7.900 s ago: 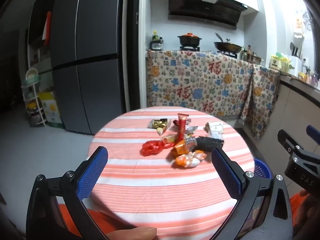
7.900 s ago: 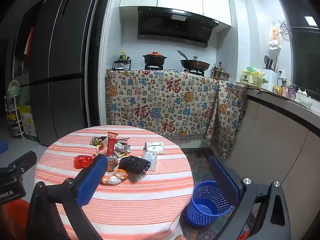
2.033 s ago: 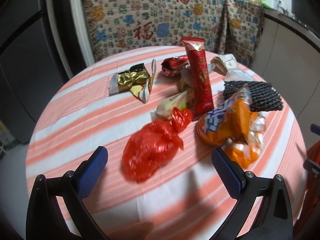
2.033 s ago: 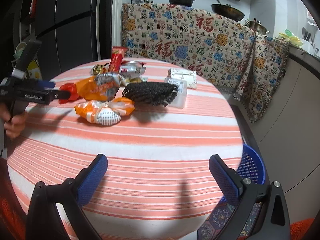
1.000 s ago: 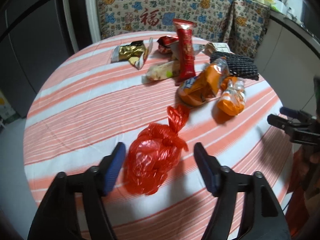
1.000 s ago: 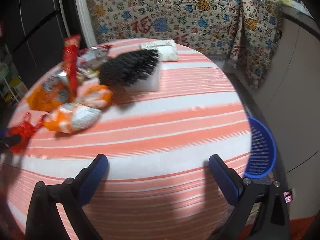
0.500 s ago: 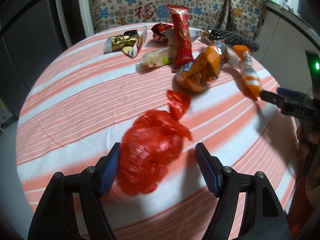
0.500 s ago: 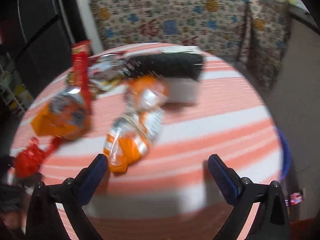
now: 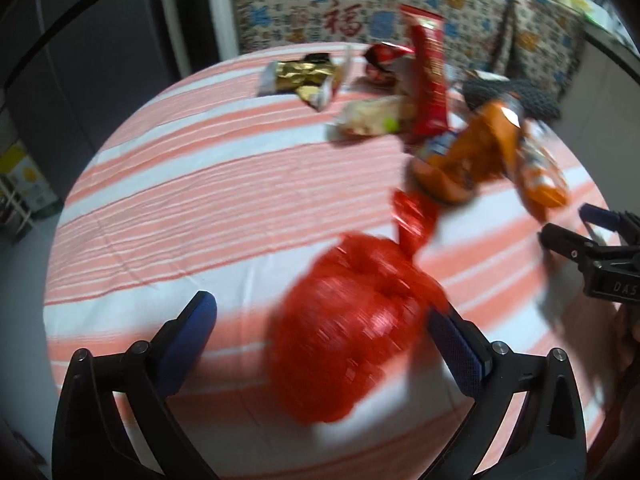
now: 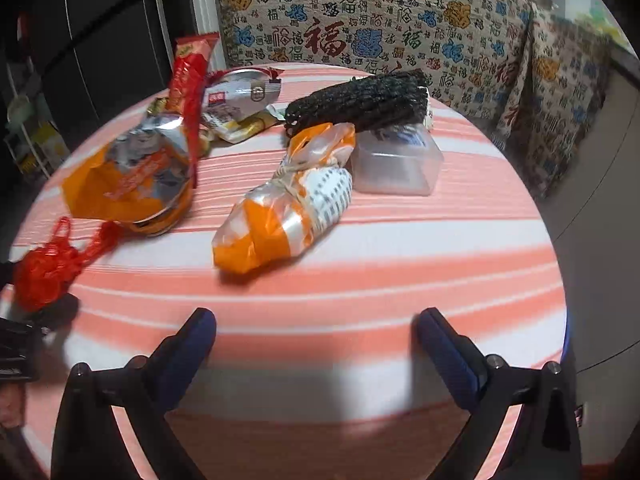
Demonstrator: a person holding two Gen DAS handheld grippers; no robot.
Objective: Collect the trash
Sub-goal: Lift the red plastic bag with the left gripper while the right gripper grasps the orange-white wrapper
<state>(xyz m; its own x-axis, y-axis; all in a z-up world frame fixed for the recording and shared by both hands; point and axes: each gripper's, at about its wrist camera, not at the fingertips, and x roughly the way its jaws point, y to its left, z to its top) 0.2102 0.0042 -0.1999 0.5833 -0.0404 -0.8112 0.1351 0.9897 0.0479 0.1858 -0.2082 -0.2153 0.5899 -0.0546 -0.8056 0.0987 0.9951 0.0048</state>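
Note:
Trash lies on a round table with an orange-and-white striped cloth. A crumpled red plastic bag lies between the fingers of my open left gripper, close to the right finger; it also shows in the right wrist view. My right gripper is open and empty, facing an orange-and-white tied bag. Behind are an orange snack bag, a tall red wrapper, a black mesh piece and a clear plastic box.
A gold wrapper and a pale wrapper lie at the table's far side. A patterned cloth hangs over the counter behind. A dark fridge stands at the left. The right gripper shows at the left view's right edge.
My left gripper has opened wider, and the red bag is larger and blurred between its fingers. My right gripper has swung toward the orange-and-white bag, now centred ahead.

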